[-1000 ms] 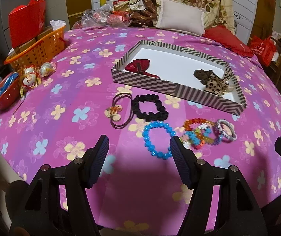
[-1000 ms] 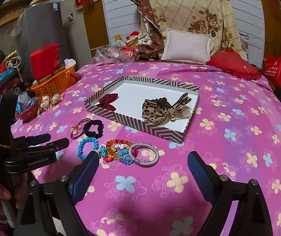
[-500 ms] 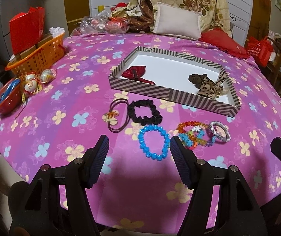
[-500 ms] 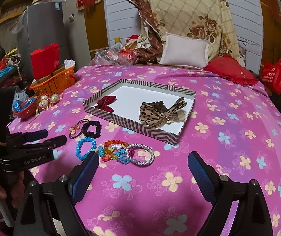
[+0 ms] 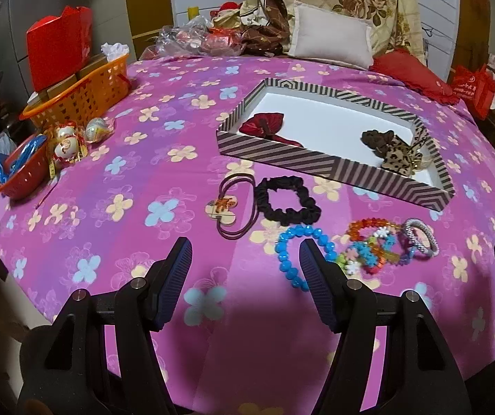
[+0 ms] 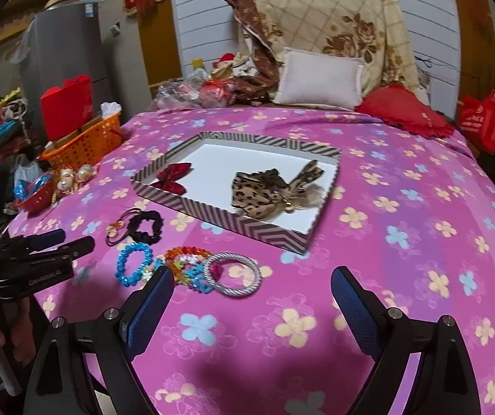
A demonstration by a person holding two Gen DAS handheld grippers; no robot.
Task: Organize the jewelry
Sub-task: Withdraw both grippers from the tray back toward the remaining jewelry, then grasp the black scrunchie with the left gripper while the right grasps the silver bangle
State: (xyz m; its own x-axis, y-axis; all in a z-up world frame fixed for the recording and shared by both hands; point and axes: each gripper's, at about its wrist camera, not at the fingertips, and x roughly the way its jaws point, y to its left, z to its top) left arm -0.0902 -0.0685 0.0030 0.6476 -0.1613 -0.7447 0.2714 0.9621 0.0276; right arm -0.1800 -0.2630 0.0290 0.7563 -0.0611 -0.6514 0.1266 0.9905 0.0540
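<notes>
Jaws apart, empty: left gripper [image 5: 244,256] | right gripper [image 6: 249,285]

Glossy plastic blue bracelet [image 5: 297,254], matt cloth scrunchie [image 5: 289,200].

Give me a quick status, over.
Left gripper and right gripper open, empty. Red bow and leopard bow in striped tray; blue bracelet, black scrunchie, silver bangle outside it. Nothing blocking.

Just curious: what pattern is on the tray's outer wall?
Brown and cream stripes on the tray, turning to chevrons near its corners; clearest in the left wrist view.
</notes>
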